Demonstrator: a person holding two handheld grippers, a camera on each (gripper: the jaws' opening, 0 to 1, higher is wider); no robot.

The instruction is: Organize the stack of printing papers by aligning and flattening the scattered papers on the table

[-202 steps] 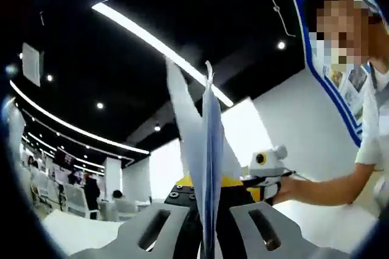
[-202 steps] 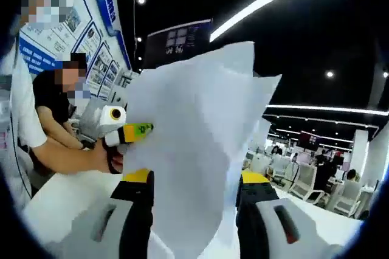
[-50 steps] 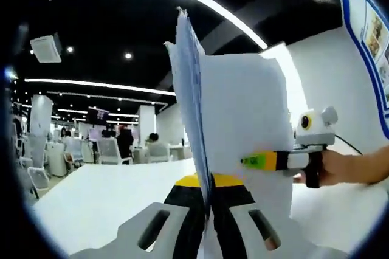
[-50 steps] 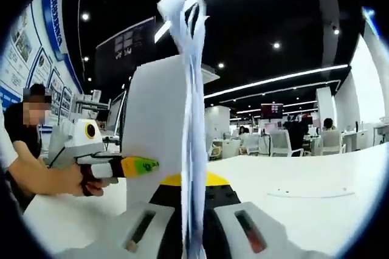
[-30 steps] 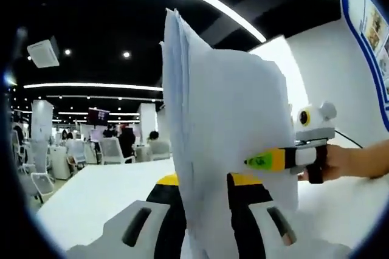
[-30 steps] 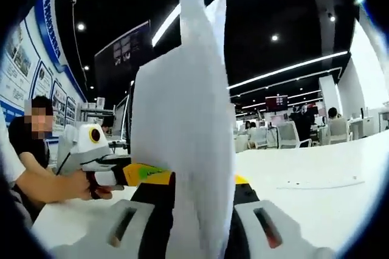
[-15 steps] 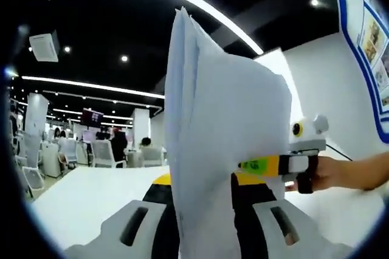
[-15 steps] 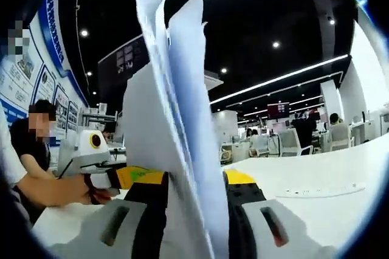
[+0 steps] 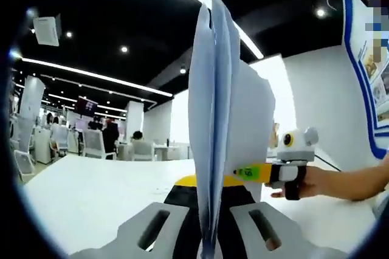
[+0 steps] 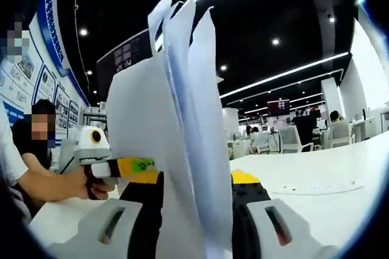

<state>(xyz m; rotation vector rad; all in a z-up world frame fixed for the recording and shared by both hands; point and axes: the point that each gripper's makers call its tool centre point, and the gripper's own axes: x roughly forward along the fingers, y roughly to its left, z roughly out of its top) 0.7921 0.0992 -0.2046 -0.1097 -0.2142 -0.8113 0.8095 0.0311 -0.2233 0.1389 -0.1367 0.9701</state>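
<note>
Tabletop (image 9: 91, 186) was white and bare near the grippers. One paper stack (image 9: 213, 119), several sheets with top edges fanned, stood on edge above it. Two grippers: left gripper (image 9: 206, 234) jaws clamped it narrow; right gripper (image 10: 194, 222) jaws stood wider, sheets between them, contact unclear. Best move, I judged: loosen slightly, tap bottom edge square on tabletop, then lay flat.

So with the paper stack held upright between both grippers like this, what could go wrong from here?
1. The top edges of the paper stack are fanned and uneven in the right gripper view; tapping it down now could crease the loose sheets.
2. The right gripper looks only loosely closed around the sheets, so some may slip out onto the table.
3. The left gripper pinches near the stack's bottom, so the tall sheets may flop over.
</note>
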